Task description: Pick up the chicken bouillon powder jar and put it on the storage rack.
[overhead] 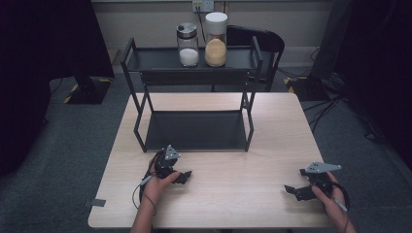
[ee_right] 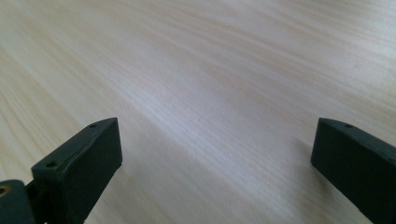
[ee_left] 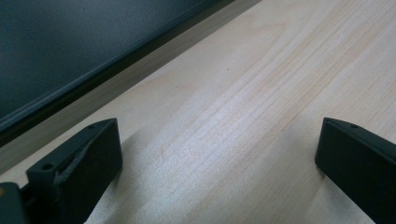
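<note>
I have both grippers down low over the pale wooden table (overhead: 228, 194), each held in one of my hands at the near edge. My left gripper (overhead: 182, 177) sits just in front of the black two-tier metal rack (overhead: 194, 73), its jaws spread wide with nothing between them; in the left gripper view (ee_left: 219, 154) I look across bare wood grain, and the dark bottom shelf of the rack (ee_left: 70, 51) runs along the upper left. My right gripper (overhead: 295, 191) is well apart from it, toward the right side of the table, jaws also released and wide with nothing held; the right gripper view (ee_right: 215, 149) looks along them onto plain tabletop.

On the rack's top shelf stand two jars side by side: a glass jar with a metal lid (overhead: 187, 44) holding white powder, and just right of it a taller jar with a white lid (overhead: 215, 40) holding yellowish grains. A dark chair (overhead: 262, 41) stands behind the rack
</note>
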`<move>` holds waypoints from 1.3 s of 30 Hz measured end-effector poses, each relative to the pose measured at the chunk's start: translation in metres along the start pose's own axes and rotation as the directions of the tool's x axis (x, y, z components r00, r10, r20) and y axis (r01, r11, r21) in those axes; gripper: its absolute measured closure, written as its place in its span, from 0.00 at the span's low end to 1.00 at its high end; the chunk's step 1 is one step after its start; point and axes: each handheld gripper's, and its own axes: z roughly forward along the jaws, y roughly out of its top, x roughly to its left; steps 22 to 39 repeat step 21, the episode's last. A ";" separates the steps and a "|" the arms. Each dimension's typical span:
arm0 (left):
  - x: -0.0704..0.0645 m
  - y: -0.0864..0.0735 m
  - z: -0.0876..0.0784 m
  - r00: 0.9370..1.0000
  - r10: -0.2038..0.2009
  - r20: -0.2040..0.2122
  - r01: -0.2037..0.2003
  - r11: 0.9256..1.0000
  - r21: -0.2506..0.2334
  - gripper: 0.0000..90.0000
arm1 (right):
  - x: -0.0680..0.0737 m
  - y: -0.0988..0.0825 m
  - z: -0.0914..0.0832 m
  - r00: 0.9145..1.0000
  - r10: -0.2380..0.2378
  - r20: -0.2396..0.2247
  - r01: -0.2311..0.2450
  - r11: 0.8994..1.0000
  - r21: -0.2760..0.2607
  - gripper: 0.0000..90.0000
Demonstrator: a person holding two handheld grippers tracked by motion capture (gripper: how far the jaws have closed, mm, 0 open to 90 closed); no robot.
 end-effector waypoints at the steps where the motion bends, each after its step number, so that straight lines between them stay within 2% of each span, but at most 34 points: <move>1: 0.000 0.000 0.000 1.000 0.000 0.000 0.000 1.000 0.000 0.00 | 0.001 0.000 0.000 1.000 -0.007 0.002 0.007 1.000 0.008 0.01; 5: 0.000 0.000 0.000 1.000 0.000 0.000 0.000 1.000 0.000 0.00 | 0.003 -0.004 -0.001 0.999 -0.054 0.004 0.054 0.999 0.007 0.00; 8: 0.000 0.000 0.000 1.000 0.000 0.000 0.000 1.000 0.000 0.00 | 0.005 -0.004 -0.001 0.998 -0.065 0.008 0.065 0.998 0.012 0.00; 15: 0.000 0.000 0.000 1.000 0.000 0.000 0.000 1.000 0.000 0.00 | 0.004 -0.004 -0.002 0.998 -0.066 0.004 0.066 0.998 0.014 0.00; 18: 0.000 0.000 0.000 1.000 0.000 0.000 0.000 1.000 0.001 0.00 | 0.006 -0.003 -0.002 0.999 -0.045 0.014 0.045 0.999 0.016 0.00; 20: -0.001 0.000 0.000 1.000 -0.003 -0.003 0.003 1.000 0.001 0.00 | 0.005 0.004 -0.003 0.999 -0.034 -0.003 0.034 0.999 0.025 0.03; 21: -0.001 0.001 0.000 1.000 -0.006 -0.003 0.006 1.000 0.003 0.00 | 0.005 0.008 -0.004 0.999 -0.042 -0.015 0.042 0.999 0.019 0.02; 39: -0.001 0.001 0.000 1.000 -0.006 -0.003 0.006 1.000 0.003 0.00 | 0.005 0.008 -0.004 0.999 -0.042 -0.015 0.042 0.999 0.019 0.02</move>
